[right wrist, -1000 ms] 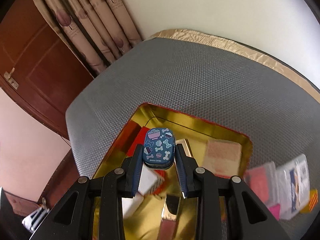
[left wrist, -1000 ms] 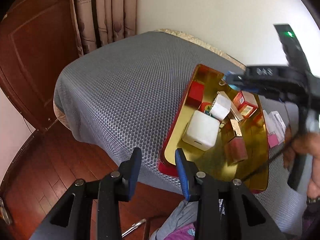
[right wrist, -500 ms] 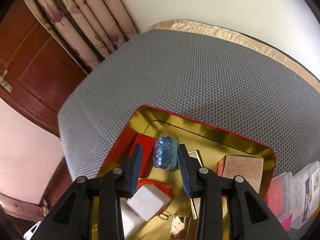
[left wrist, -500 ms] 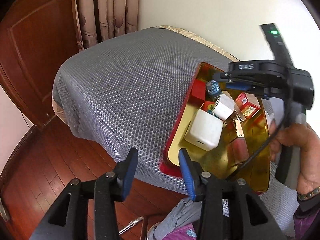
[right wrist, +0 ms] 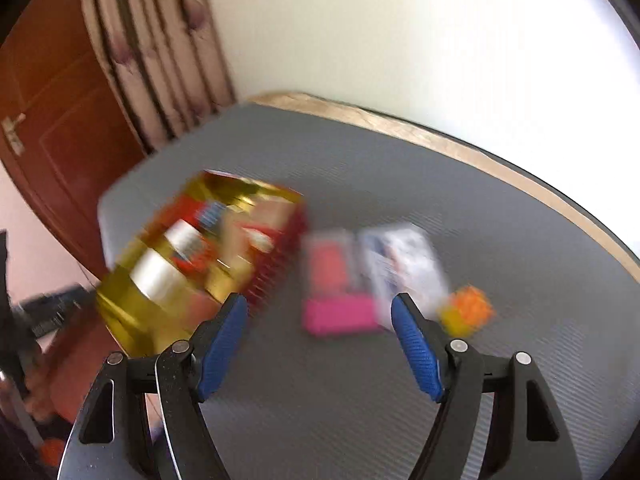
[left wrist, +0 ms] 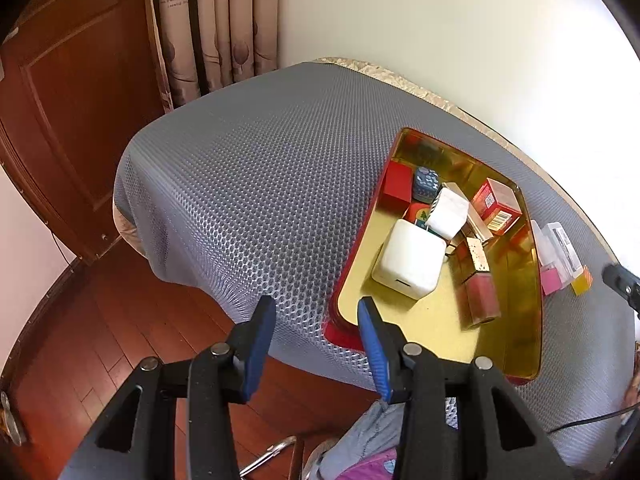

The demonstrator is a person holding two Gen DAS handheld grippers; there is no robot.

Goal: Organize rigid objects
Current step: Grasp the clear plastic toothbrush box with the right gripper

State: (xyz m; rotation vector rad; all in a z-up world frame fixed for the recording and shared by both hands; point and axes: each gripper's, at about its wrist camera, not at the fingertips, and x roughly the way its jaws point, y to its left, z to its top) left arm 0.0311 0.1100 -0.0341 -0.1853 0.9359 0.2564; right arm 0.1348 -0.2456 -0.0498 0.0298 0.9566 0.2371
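Left wrist view: left gripper [left wrist: 316, 338] hanging partly open with nothing between its blue pads, hovering over the near edge of the grey mesh-covered table [left wrist: 256, 184] beside the near corner of the gold tray [left wrist: 520, 320]. Inside the tray, lying in a loose heap: a large white box [left wrist: 408, 264], a smaller white box [left wrist: 450, 212] leaning on top of it, a red box [left wrist: 398, 186] at the far left, a blue patterned tin [left wrist: 425, 182] just beside that red box, a red carton [left wrist: 498, 206] toward the right wall, and a dull red block [left wrist: 482, 300] near the front. Sitting outside the tray, just beside its right wall: a clear plastic case [left wrist: 560, 244], a pink block [left wrist: 550, 280] and a small orange-yellow block [left wrist: 582, 280].

Right wrist view, heavily blurred: right gripper [right wrist: 318, 334] opening, jaws wide and holding nothing, poised above the pink block [right wrist: 340, 316] and clear plastic case [right wrist: 400, 264]. Gold tray [right wrist: 132, 308] lying off to the left, orange-yellow block [right wrist: 468, 312] to the right of the right pad.
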